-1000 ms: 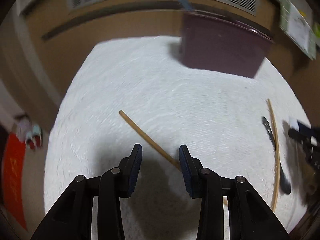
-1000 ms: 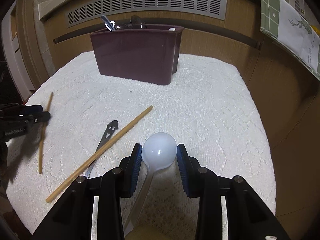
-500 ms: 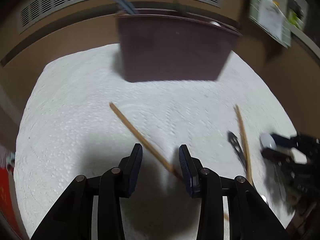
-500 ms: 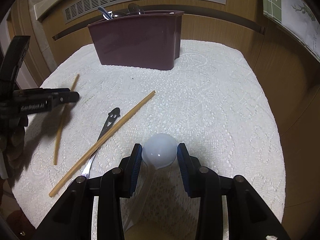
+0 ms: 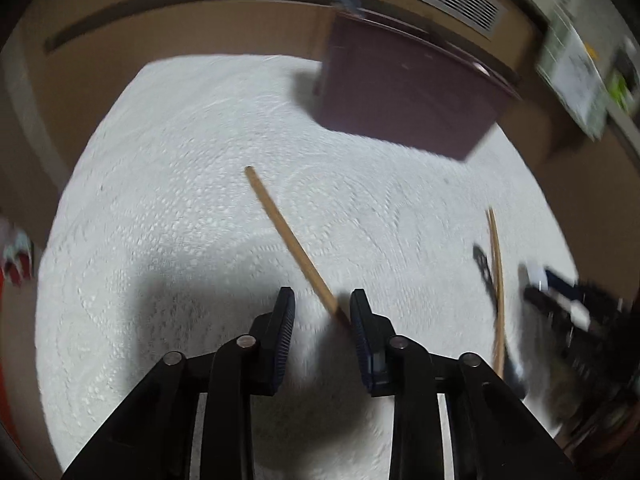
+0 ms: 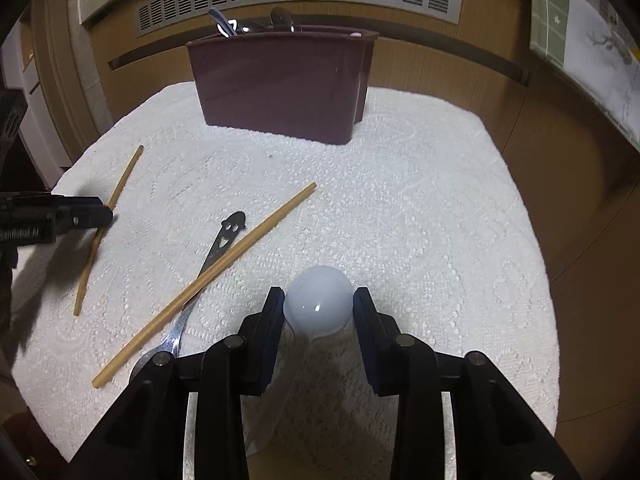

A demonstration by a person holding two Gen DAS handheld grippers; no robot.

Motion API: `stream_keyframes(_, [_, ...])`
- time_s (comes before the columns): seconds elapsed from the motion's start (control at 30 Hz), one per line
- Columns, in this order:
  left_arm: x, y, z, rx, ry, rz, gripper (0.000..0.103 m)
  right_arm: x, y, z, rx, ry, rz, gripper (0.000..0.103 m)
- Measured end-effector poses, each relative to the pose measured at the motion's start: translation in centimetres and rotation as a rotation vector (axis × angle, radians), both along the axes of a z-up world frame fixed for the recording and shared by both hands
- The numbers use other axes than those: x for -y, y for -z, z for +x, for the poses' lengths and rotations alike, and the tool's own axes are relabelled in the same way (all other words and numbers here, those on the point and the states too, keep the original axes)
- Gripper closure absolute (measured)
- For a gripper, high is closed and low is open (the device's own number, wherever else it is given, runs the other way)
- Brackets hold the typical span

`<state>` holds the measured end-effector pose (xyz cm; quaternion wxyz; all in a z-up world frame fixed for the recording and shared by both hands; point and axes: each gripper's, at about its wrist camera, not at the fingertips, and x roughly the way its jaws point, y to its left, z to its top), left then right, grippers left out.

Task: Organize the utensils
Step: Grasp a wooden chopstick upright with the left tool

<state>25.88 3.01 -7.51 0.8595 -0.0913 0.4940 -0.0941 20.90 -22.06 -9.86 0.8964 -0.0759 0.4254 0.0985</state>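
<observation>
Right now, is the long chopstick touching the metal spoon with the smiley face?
Touching. The right wrist view shows the chopstick lying across the spoon handle on the white cloth, with no gap where they cross.

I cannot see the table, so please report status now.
Left hand-held gripper closing around a chopstick. Right hand-held gripper straddles white spoon. Second chopstick lies across a metal utensil.

We read one marking only: white lettering, roughly "SenRobot AI", on the side of the left gripper point(image 6: 96, 216) at the left edge of the right wrist view; partly blurred.
</observation>
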Motion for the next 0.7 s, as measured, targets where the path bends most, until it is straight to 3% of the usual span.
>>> stream_keyframes(0.07, [-0.2, 0.0, 1.3, -0.011, -0.061, -0.019, 0.077, -0.2, -0.6, -0.3, 0.043, -0.007, -0.014, 0.071])
stream_keyframes(0.13, [0.3, 0.0, 2.8, 0.006, -0.091, 0.022, 0.085, -0.4, -1.1, -0.6, 0.070, -0.015, -0.019, 0.071])
stream_keyframes(0.27, [2.4, 0.1, 4.4, 0.047, -0.054, 0.106, 0.090, -0.3, -1.6, -0.7, 0.094, -0.005, -0.032, 0.071])
stream_keyframes(0.4, [4.0, -0.2, 2.2, 0.059, 0.046, 0.067, 0.097, 0.5, -2.3, -1.2, 0.128, 0.005, -0.009, 0.071])
stream_keyframes(0.5, [5.8, -0.6, -0.8, 0.083, 0.150, 0.092, 0.098, 0.7, -2.8, -1.3, 0.150, 0.006, 0.000, 0.071])
stream_keyframes(0.7, [6.5, 0.0, -1.7, 0.070, 0.160, 0.179, 0.096, 0.3, -2.7, -1.3, 0.148, -0.005, 0.010, 0.071])
